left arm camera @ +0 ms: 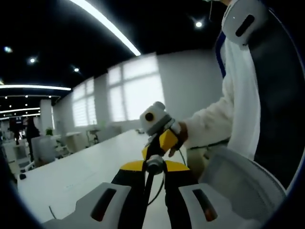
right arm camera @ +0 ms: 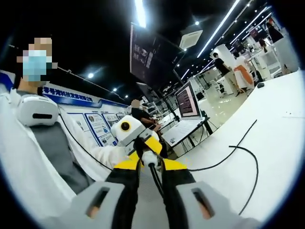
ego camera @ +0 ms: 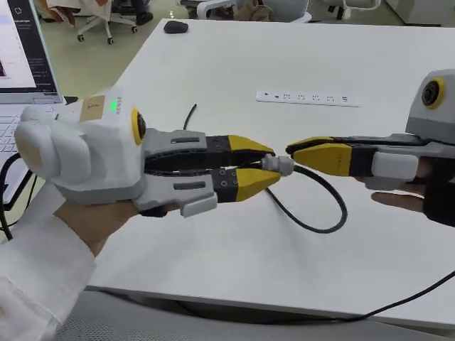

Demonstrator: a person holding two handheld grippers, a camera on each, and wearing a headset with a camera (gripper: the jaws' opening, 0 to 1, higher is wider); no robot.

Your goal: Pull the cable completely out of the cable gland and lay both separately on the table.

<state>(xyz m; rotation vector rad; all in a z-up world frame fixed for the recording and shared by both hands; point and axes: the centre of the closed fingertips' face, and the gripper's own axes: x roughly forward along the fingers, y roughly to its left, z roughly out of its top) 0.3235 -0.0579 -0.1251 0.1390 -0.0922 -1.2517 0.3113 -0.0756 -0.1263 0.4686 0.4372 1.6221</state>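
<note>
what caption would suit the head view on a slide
Yellow-jawed left gripper clamps a small grey cable gland on a looping black cable; right gripper meets it above a white table.

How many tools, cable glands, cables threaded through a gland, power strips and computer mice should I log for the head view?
Tools: 2, the left tool and the right tool
Cable glands: 1, the cable gland
Threaded cables: 1, the black cable
Power strips: 1, the power strip
Computer mice: 1, the mouse
Total: 6

White workbench (ego camera: 213, 263), laptop (ego camera: 21, 64) to the left, office chairs (ego camera: 106, 25) beyond, bright windows (left arm camera: 137, 93), ceiling strip lights (left arm camera: 107, 26)
</note>
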